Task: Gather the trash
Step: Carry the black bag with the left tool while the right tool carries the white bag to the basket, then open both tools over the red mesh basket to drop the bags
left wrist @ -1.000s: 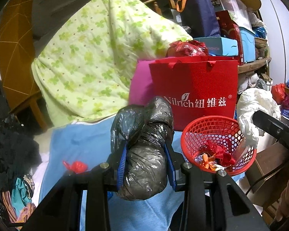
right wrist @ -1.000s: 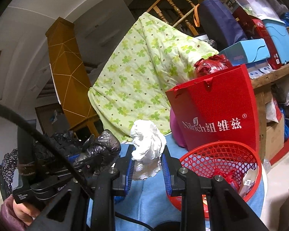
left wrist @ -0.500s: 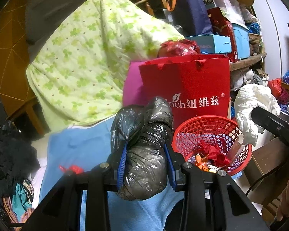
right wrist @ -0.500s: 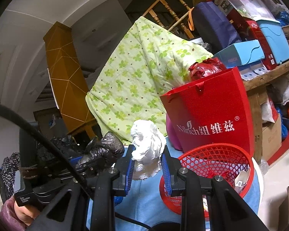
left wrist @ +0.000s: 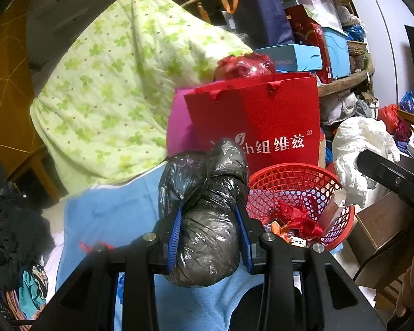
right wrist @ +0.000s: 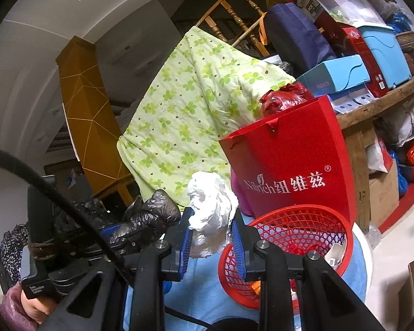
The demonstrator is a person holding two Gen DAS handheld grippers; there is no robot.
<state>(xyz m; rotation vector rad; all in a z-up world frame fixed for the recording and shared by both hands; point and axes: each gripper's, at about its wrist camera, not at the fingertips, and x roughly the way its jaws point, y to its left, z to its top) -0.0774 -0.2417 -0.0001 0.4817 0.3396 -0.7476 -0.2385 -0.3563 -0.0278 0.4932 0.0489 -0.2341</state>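
The crumpled black plastic bag (left wrist: 207,215) looks thin, glossy and creased, while the crumpled white wad (right wrist: 211,215) looks matt and papery, though whether it is tissue or thin plastic is unclear. The round red plastic mesh basket (left wrist: 295,187) has a smooth sheen. Behind it the red paper gift bag (left wrist: 262,118) is smooth and faintly satin; the green clover-print quilt (left wrist: 118,82) is soft, matt stitched cloth.

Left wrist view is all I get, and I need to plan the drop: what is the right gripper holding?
Observer: The right gripper is shut on a white wad.
Operator: Where is it relative to the basket?
Observer: Just left of the red basket, near its rim, not over the opening.
Operator: Can you see my left gripper from there?
Observer: Yes, at the left, with the black bag bulging out of it.
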